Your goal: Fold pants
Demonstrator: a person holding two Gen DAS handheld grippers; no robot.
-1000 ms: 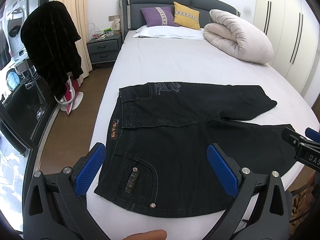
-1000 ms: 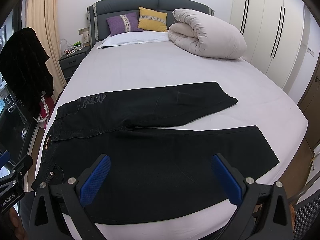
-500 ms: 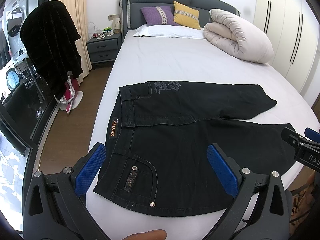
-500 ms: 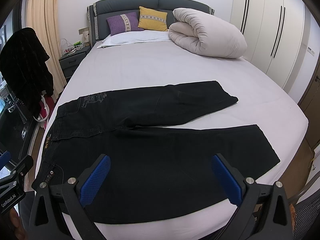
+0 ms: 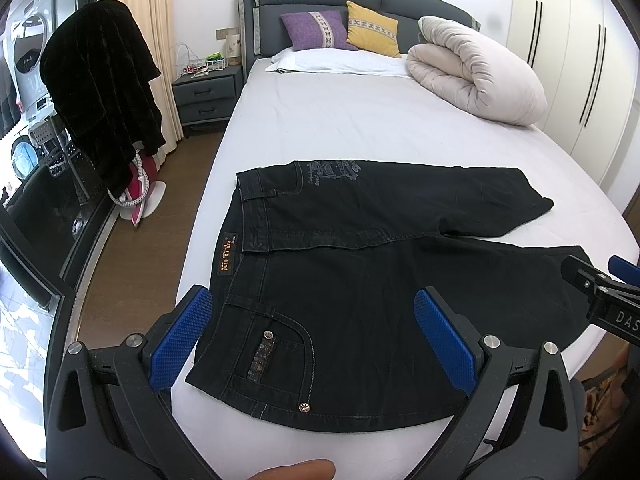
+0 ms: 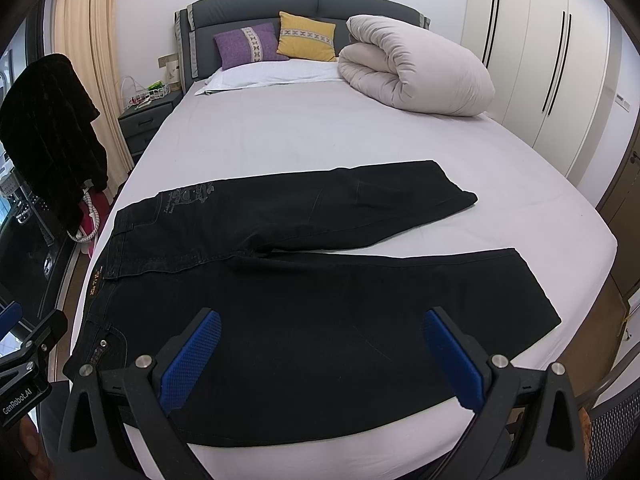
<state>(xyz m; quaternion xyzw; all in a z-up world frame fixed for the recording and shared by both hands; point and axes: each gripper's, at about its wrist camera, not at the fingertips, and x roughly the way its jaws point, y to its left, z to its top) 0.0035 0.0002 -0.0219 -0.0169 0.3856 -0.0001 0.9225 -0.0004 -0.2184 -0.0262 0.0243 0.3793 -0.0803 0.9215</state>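
Note:
Black jeans (image 5: 360,288) lie flat on the white bed (image 5: 340,128), waistband to the left, both legs spread out to the right. They also show in the right wrist view (image 6: 304,292). My left gripper (image 5: 316,336) is open and empty, held above the waist and back pocket near the bed's front edge. My right gripper (image 6: 320,360) is open and empty, held above the near leg. Neither touches the jeans.
A rolled duvet (image 5: 476,68) and pillows (image 5: 332,32) lie at the head of the bed. A nightstand (image 5: 206,94) and a dark coat on a rack (image 5: 100,92) stand to the left. Wardrobes (image 6: 540,64) line the right wall.
Both grippers have risen or drawn back very slightly; the jeans sit a touch higher in the views. Nothing was gripped or released.

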